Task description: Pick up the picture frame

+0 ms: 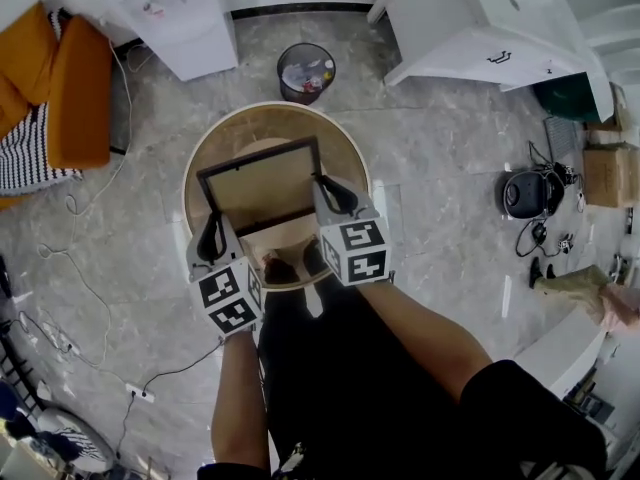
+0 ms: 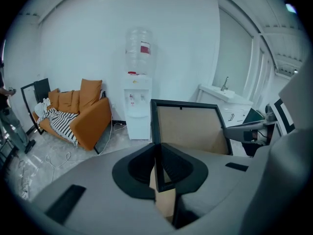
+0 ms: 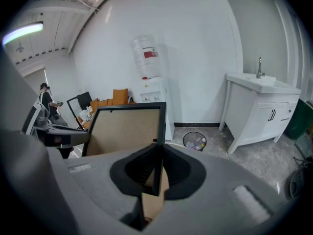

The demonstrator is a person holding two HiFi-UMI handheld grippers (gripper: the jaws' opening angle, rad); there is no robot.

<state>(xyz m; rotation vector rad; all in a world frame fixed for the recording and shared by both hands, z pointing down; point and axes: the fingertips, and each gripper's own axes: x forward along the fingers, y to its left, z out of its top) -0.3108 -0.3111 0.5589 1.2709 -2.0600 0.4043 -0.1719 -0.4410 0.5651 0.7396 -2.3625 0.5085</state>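
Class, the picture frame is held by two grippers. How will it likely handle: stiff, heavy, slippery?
Probably stiff: the picture frame looks flat though held only by its two side edges. Likely light: the left gripper and right gripper carry it on narrow pinches. It may slip if either loosens.

Head view looks steeply down from above; both gripper views, close up, share the picture frame [image 2: 190,126].

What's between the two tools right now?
The picture frame: left tool and right tool each clamp a side edge, seen in the head view.
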